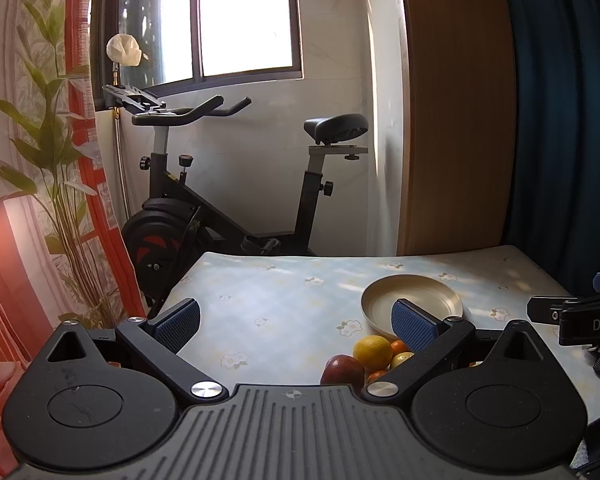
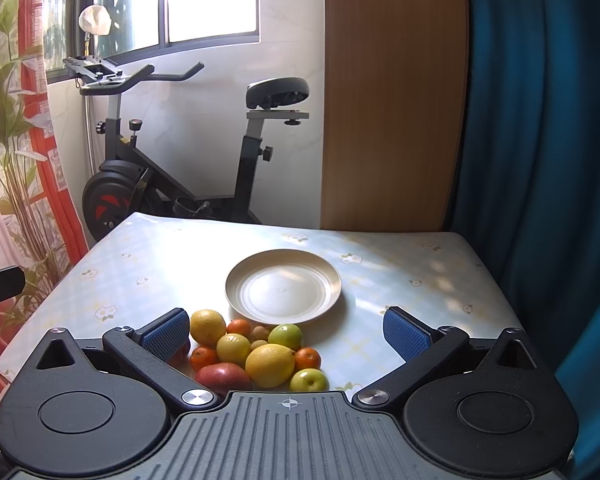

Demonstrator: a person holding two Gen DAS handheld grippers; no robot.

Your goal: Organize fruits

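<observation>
A pile of fruit lies on the table in front of an empty cream plate (image 2: 283, 286). It holds a big lemon (image 2: 271, 365), a second lemon (image 2: 207, 326), a red apple (image 2: 223, 377), a green apple (image 2: 309, 380), a green lime (image 2: 285, 336) and small oranges (image 2: 308, 359). My right gripper (image 2: 286, 334) is open and empty, just above the pile's near side. My left gripper (image 1: 296, 322) is open and empty, to the left of the pile; its view shows the plate (image 1: 412, 292), a lemon (image 1: 372, 352) and the red apple (image 1: 342, 370).
The table (image 2: 160, 264) has a pale flowered cloth. An exercise bike (image 2: 172, 152) stands behind it under a window. A wooden panel (image 2: 392, 100) and blue curtain (image 2: 540, 160) are at the right. The right gripper's body (image 1: 580, 316) shows at the left wrist view's right edge.
</observation>
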